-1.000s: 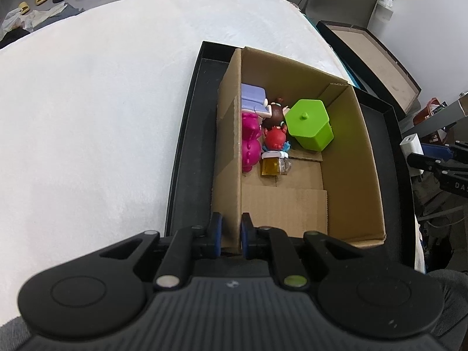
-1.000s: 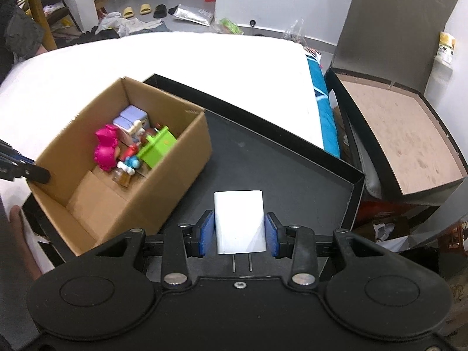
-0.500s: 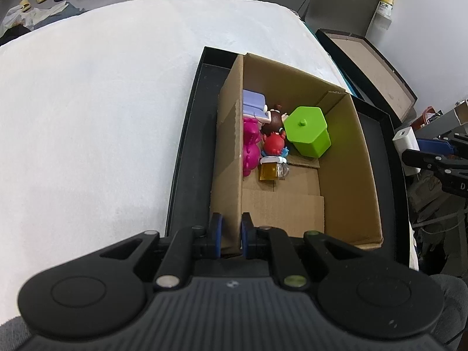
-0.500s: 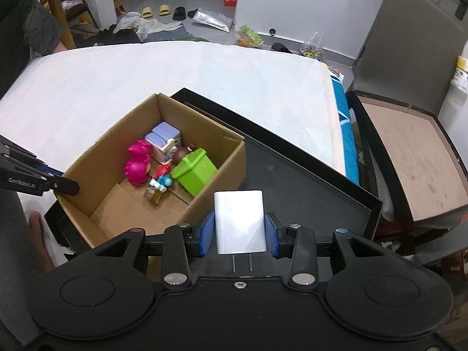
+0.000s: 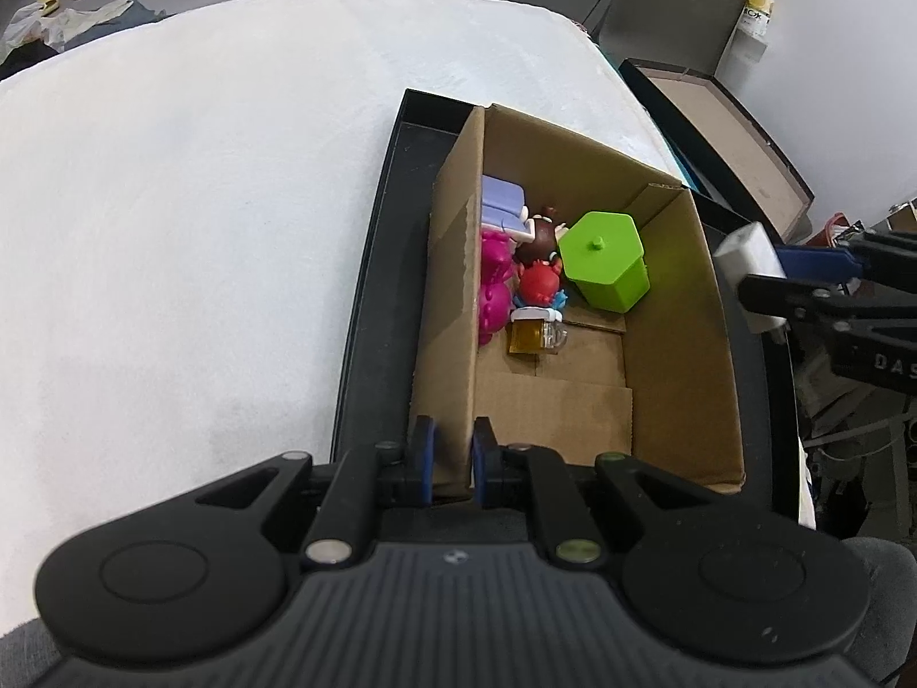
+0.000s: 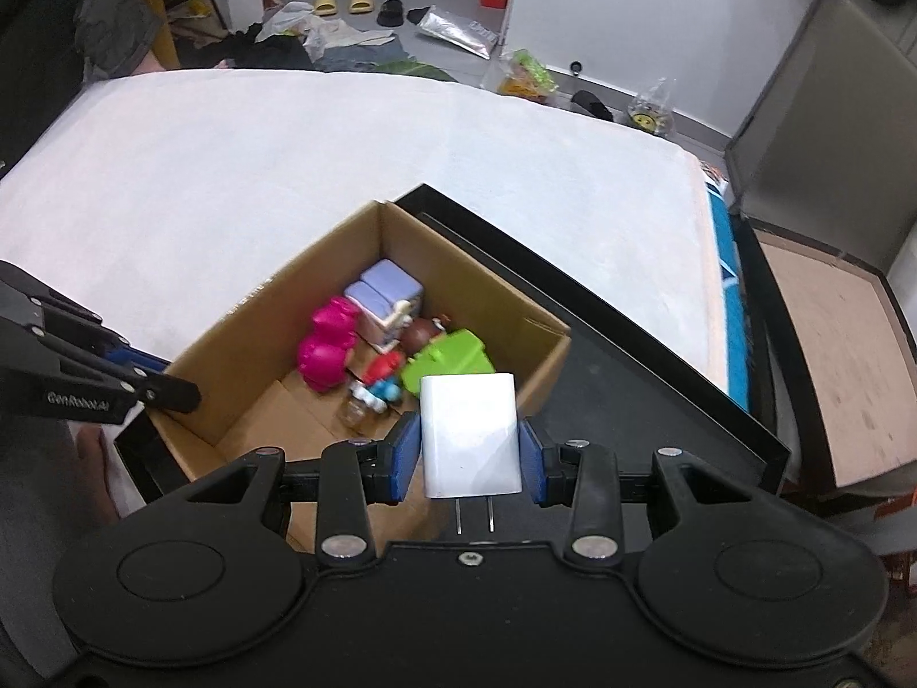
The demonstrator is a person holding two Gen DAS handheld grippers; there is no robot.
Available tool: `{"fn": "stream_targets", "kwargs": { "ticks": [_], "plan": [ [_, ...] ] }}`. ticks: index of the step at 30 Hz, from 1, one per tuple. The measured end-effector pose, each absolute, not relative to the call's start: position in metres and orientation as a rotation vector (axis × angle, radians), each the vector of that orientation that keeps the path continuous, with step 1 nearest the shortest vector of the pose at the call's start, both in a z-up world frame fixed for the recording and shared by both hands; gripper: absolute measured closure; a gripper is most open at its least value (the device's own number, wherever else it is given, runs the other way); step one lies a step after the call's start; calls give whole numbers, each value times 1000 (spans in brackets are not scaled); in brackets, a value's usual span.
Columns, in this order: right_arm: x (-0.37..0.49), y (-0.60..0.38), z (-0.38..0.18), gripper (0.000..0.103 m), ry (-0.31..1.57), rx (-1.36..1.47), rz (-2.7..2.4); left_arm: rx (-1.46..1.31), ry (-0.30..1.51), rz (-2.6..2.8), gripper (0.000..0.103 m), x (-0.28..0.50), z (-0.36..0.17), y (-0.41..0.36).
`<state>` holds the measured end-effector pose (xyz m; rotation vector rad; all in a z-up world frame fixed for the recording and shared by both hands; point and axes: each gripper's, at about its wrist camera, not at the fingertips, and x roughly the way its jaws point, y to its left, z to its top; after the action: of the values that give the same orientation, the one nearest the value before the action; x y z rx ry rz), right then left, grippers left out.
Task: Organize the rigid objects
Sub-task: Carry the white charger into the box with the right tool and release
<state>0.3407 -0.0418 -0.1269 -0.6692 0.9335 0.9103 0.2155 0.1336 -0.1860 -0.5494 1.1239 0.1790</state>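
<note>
Left gripper (image 5: 446, 453): the near wall of the cardboard box (image 5: 682, 344) is being pinched between its blue pads, at the lower centre of the left wrist view.
Right gripper (image 6: 471, 453): a white charger (image 6: 470, 438) is being clamped between its pads, prongs pointing toward the camera, at the centre of the right wrist view, above the box's near edge.
Cardboard box: it is being carried in a black tray (image 5: 372, 298) on a white surface (image 5: 189, 229).
Box contents: a green hexagonal container (image 5: 604, 266), a pink figure (image 5: 494, 286), a lilac block (image 5: 503, 206), a red figure (image 5: 539, 284) and an amber mug (image 5: 536, 335) are being held in the far half.
</note>
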Motion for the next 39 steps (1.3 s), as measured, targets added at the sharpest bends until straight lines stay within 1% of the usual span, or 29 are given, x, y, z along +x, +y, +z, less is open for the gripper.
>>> {"fn": "stream_targets", "kwargs": {
  "ticks": [15, 32, 35, 39],
  "plan": [
    [322, 5, -145, 66, 950, -739, 953, -571, 1121, 154, 91, 214, -191, 139],
    [317, 28, -181, 65, 978, -840, 877, -604, 1113, 130, 90, 210, -193, 146],
    [316, 29, -178, 61, 962, -849, 867, -609, 1111, 124, 89, 210, -193, 147],
    [314, 26, -172, 61, 961, -835, 882, -612, 1107, 130, 90, 209, -193, 148]
  ]
}}
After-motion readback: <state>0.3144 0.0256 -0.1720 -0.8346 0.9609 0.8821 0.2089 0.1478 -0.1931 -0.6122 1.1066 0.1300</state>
